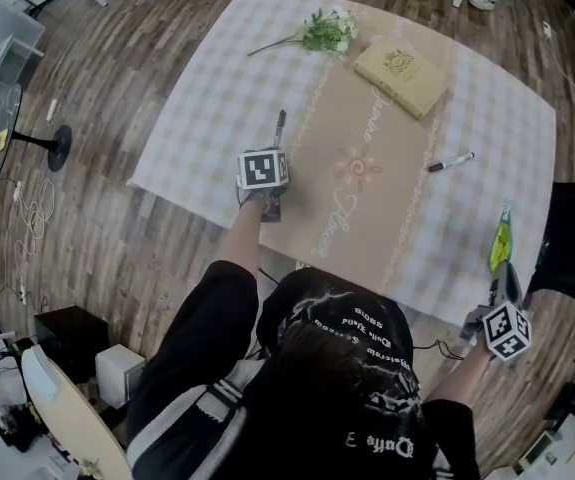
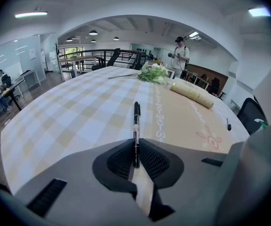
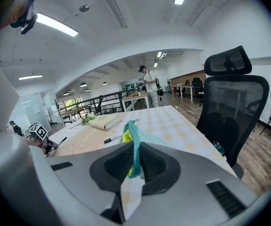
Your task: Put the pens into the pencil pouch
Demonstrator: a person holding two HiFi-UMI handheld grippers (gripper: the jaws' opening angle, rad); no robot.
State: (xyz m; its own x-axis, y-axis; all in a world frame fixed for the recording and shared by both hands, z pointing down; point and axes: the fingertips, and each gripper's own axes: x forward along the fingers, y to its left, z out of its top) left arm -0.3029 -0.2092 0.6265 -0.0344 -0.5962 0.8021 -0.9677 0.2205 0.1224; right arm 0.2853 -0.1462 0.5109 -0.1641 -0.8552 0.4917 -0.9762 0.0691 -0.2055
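Observation:
My left gripper [image 1: 275,150] [image 2: 135,160] is shut on the rear end of a black pen [image 1: 280,124] [image 2: 136,121], which sticks out forward over the checked tablecloth [image 1: 207,118]. A second black pen [image 1: 450,162] [image 2: 228,124] [image 3: 110,138] lies on the beige runner at the right. At the table's near right edge, my right gripper [image 1: 504,280] [image 3: 135,166] is shut on the rim of a teal and yellow-green pencil pouch [image 1: 501,240] [image 3: 134,140]. The pouch juts up out of the jaws.
A tan book [image 1: 403,75] [image 2: 192,92] and a sprig of white flowers [image 1: 327,30] [image 2: 153,73] lie at the far side of the table. A black office chair [image 3: 234,107] stands off the table's right edge. A person [image 2: 180,52] stands far off in the room.

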